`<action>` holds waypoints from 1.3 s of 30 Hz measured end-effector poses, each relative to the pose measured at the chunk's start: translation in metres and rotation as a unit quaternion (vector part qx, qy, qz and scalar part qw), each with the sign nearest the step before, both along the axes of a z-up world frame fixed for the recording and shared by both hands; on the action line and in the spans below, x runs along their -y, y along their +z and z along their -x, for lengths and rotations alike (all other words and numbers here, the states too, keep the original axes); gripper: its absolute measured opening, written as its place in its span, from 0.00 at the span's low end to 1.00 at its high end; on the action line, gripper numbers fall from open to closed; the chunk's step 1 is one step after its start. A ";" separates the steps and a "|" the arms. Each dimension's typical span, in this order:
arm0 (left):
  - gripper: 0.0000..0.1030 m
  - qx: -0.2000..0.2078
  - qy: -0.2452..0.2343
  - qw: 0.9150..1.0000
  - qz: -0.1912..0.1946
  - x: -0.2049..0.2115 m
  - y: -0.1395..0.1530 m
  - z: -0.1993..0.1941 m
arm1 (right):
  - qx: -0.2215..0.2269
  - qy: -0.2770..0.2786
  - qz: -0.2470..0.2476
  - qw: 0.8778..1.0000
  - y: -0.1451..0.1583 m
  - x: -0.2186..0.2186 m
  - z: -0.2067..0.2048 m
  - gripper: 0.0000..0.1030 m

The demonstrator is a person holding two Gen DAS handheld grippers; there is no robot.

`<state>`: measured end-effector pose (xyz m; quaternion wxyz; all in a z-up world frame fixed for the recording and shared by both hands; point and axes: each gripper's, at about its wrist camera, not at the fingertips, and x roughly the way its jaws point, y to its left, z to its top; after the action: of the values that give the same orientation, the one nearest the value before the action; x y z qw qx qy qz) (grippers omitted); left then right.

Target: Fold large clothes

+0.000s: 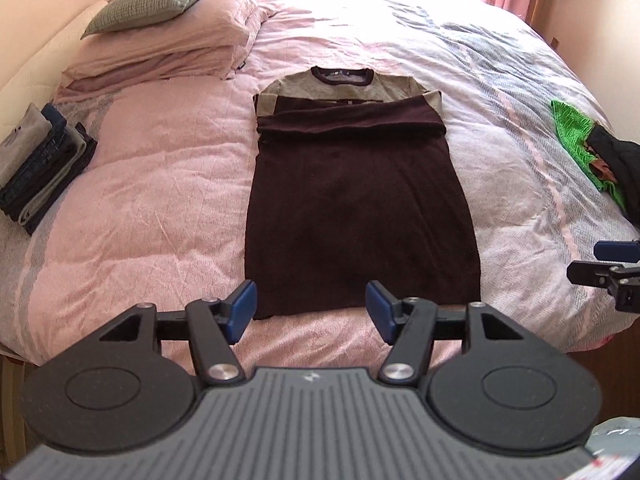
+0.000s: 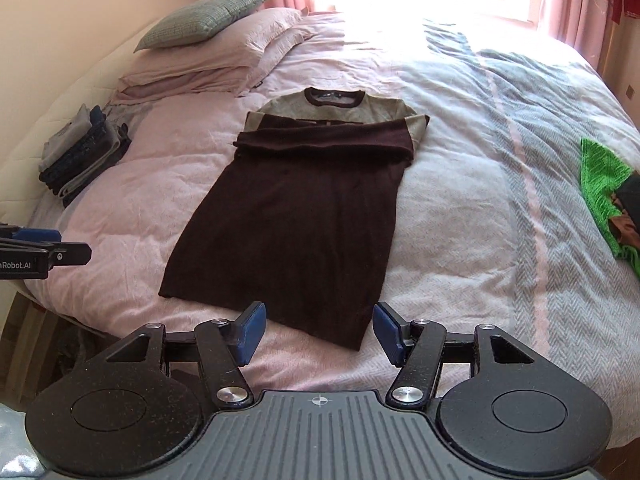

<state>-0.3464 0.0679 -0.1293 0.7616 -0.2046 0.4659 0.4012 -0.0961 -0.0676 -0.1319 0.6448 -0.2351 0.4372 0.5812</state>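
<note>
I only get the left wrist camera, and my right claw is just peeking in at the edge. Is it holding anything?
Observer: No. The right claw is open and empty. The sweater lies flat on the bed beyond it.
Operator: What does my other claw look like from over there?
Observer: The left claw pokes in from the left edge, seen side-on. White letters on its side end in "Robot.AI".
</note>
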 end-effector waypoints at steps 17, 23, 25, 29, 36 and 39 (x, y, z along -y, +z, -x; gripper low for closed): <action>0.54 0.023 0.008 0.995 0.095 -0.112 -0.097 0.052 | -0.049 -0.051 0.029 0.997 -0.077 -0.044 -0.026 0.55; 0.50 0.073 0.025 0.983 0.166 -0.156 -0.170 0.068 | -0.103 -0.084 0.040 0.990 -0.143 -0.048 -0.053 0.54; 0.49 0.089 0.026 0.978 0.188 -0.166 -0.195 0.070 | -0.130 -0.096 0.032 0.986 -0.164 -0.049 -0.065 0.54; 0.49 0.114 0.027 0.970 0.215 -0.181 -0.239 0.077 | -0.186 -0.120 0.025 0.975 -0.204 -0.052 -0.087 0.54; 0.49 0.215 0.014 0.936 0.279 -0.199 -0.274 0.091 | -0.303 -0.132 0.000 0.944 -0.253 -0.054 -0.110 0.49; 0.49 0.230 0.008 0.926 0.297 -0.202 -0.281 0.092 | -0.329 -0.126 0.001 0.936 -0.265 -0.054 -0.112 0.36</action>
<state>-0.4387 0.2700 -0.4108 0.7491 -0.5121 0.3740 0.1917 0.0154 -0.0137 -0.3971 0.5328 0.0253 0.6515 0.5394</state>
